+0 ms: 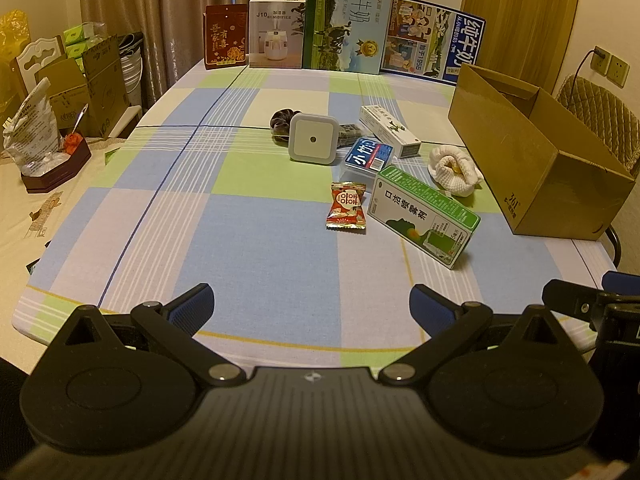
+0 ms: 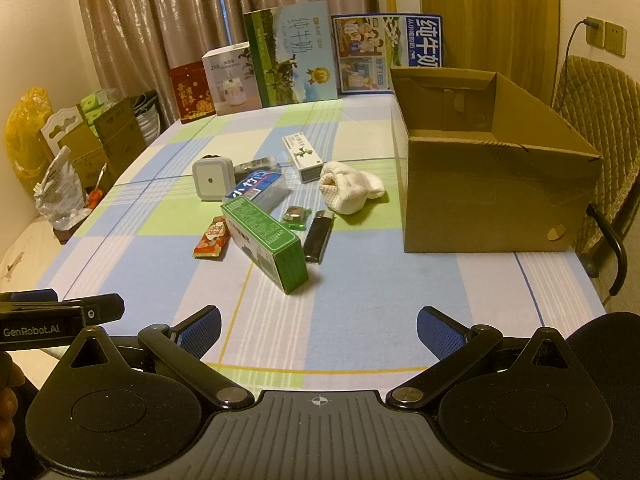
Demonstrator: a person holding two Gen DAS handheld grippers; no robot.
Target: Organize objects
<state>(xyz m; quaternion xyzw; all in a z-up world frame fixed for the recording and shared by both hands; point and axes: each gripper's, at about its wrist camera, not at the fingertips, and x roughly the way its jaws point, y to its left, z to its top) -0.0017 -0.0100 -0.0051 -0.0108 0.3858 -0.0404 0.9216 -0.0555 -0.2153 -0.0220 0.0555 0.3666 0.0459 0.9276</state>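
Checked table (image 2: 360, 320) clutter lies ahead of both grippers' wide-open, empty fingers (image 2: 204, 326); reaching the green box (image 2: 266, 240) could knock the lighter (image 2: 318, 236).

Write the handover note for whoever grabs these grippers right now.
Left gripper: open, empty, hovering over the near table edge.
Right gripper: open, empty, same height, beside the left.
Cardboard box: open, on the table's right side; what shows of its inside looks empty.
Loose on the cloth, left of the box: green box, candy, lighter, small green packet, white cloth, night light, blue pack, white carton, dark scrunchie.
Done: nothing visibly packed.
Left: all of it, presumably into the box.
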